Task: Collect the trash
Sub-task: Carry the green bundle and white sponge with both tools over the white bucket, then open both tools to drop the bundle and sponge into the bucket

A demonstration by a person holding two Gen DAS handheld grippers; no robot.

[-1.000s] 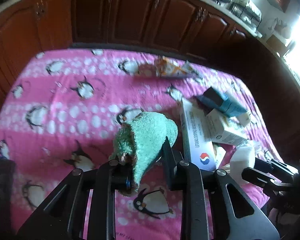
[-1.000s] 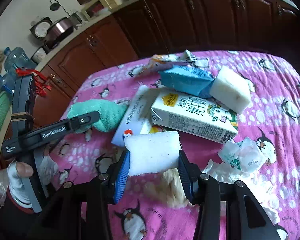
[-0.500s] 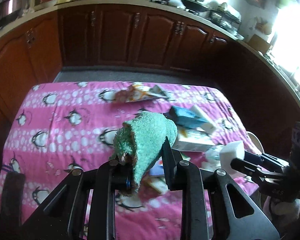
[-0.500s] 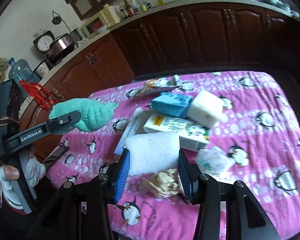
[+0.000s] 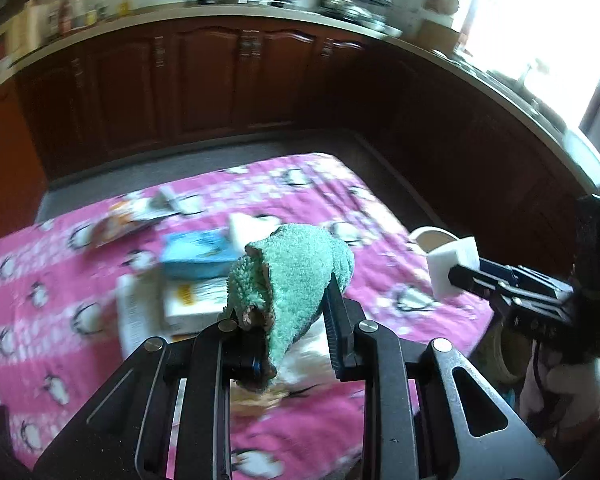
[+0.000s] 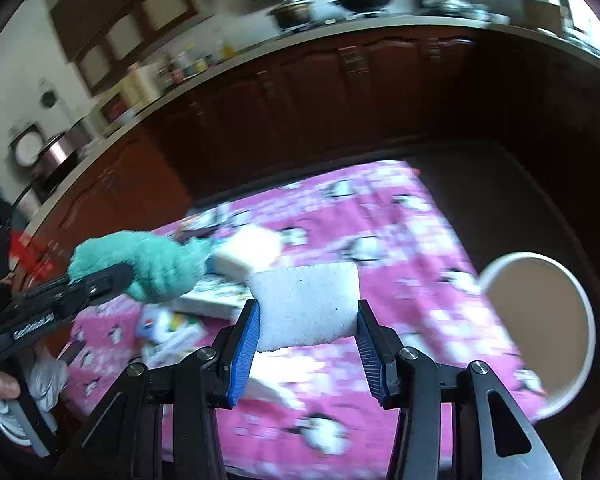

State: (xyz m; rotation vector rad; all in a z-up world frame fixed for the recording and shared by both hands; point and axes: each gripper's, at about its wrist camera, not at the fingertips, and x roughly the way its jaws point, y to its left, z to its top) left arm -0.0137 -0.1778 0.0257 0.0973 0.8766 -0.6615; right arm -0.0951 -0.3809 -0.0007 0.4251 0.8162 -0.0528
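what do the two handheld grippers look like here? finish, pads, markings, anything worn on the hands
Both are matte black linkage frames with silver pivot screws. The right gripper has ribbed blue pads on its fingers. The left gripper shows dark ribbed pads with a blue trace; seen from the right wrist camera, its side carries white "GenRobot.AI" lettering. The hand gripping it wears a pale glove.

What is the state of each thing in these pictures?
Left hand-held gripper: shut on green cloth, held above table.
Right hand-held gripper: shut on white sponge, held in air.
Bin: open, beside table.
Blue box: lying on table.
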